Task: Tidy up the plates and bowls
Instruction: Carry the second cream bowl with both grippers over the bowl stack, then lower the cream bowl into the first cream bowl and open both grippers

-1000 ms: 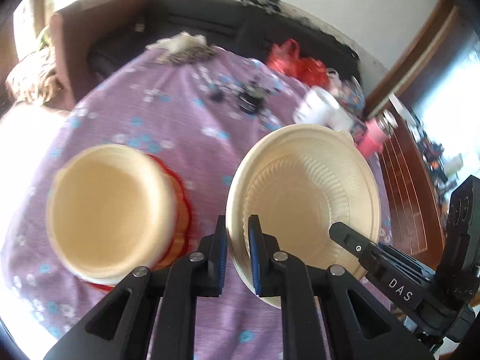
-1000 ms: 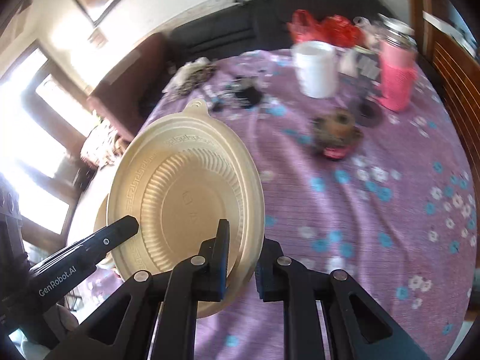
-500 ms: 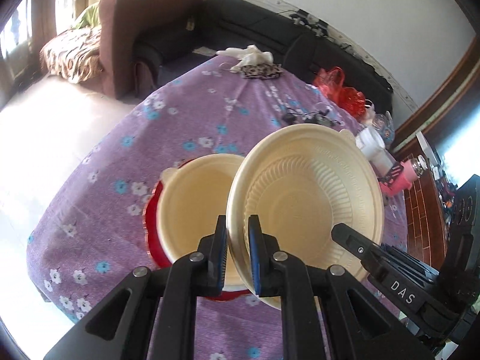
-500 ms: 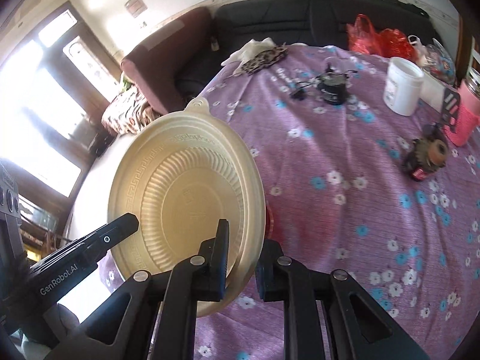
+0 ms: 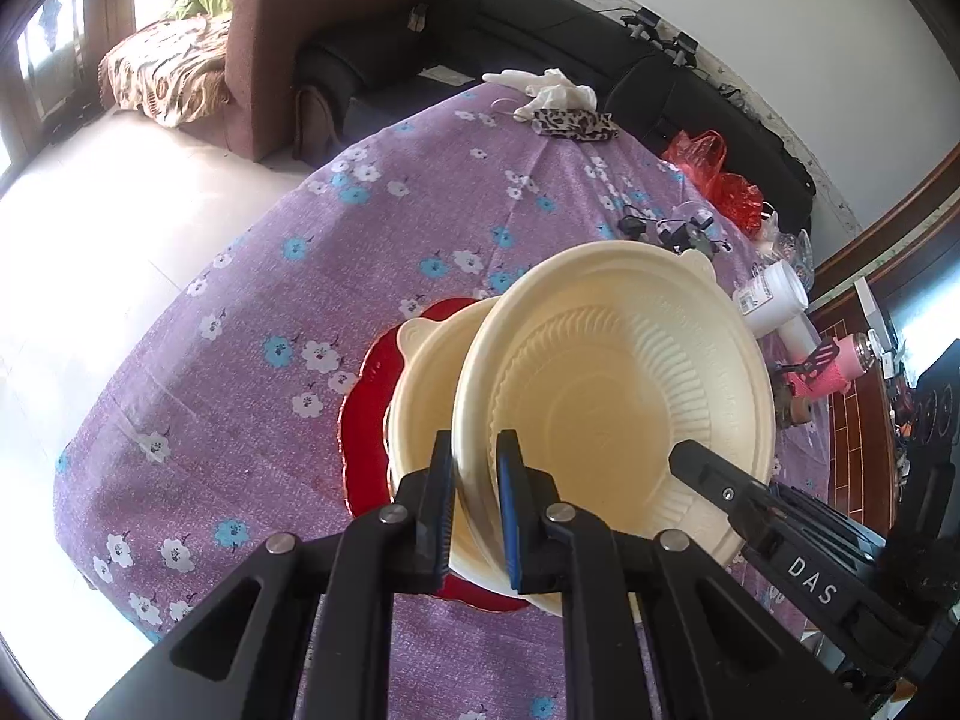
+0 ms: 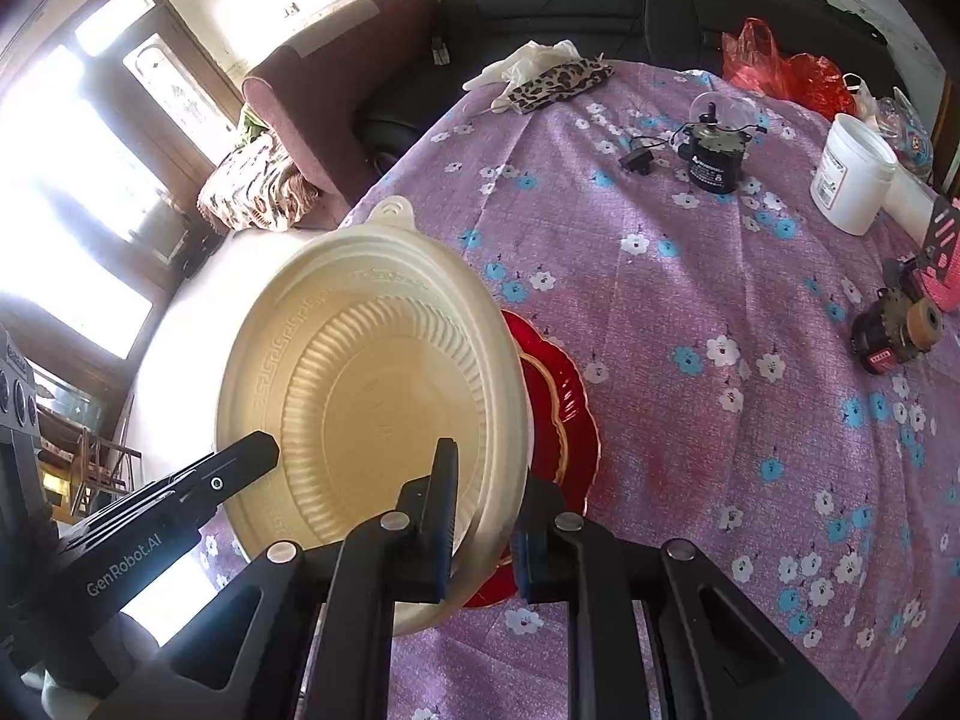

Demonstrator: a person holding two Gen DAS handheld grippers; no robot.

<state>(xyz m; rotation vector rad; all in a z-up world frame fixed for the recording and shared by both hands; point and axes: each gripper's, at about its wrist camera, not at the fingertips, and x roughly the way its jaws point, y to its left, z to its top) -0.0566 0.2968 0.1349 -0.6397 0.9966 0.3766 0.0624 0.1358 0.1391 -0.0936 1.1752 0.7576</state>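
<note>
A cream plastic bowl (image 5: 618,396) hangs tilted above the purple flowered tablecloth (image 5: 270,312). My left gripper (image 5: 474,504) is shut on its near rim. My right gripper (image 6: 486,504) is shut on the opposite rim of the same bowl (image 6: 372,408). Each view also shows the other gripper's fingers (image 5: 714,474) (image 6: 240,462) at the bowl's far side. Just under and behind the held bowl, a second cream bowl (image 5: 426,384) sits on a red scalloped plate (image 5: 366,396), which also shows in the right wrist view (image 6: 570,414). The held bowl hides most of that stack.
On the far right of the table stand a white jar (image 6: 852,174), a black motor (image 6: 714,156) with a cable, a small brown device (image 6: 894,330) and a pink bottle (image 5: 834,372). A leopard cloth (image 6: 558,81) and a red bag (image 6: 780,66) lie at the back edge. The table drops off at the left.
Both grippers have carried the bowl sideways across the table. The cream bowl on the red plate, earlier well to the left of the held bowl, now lies right beneath it.
</note>
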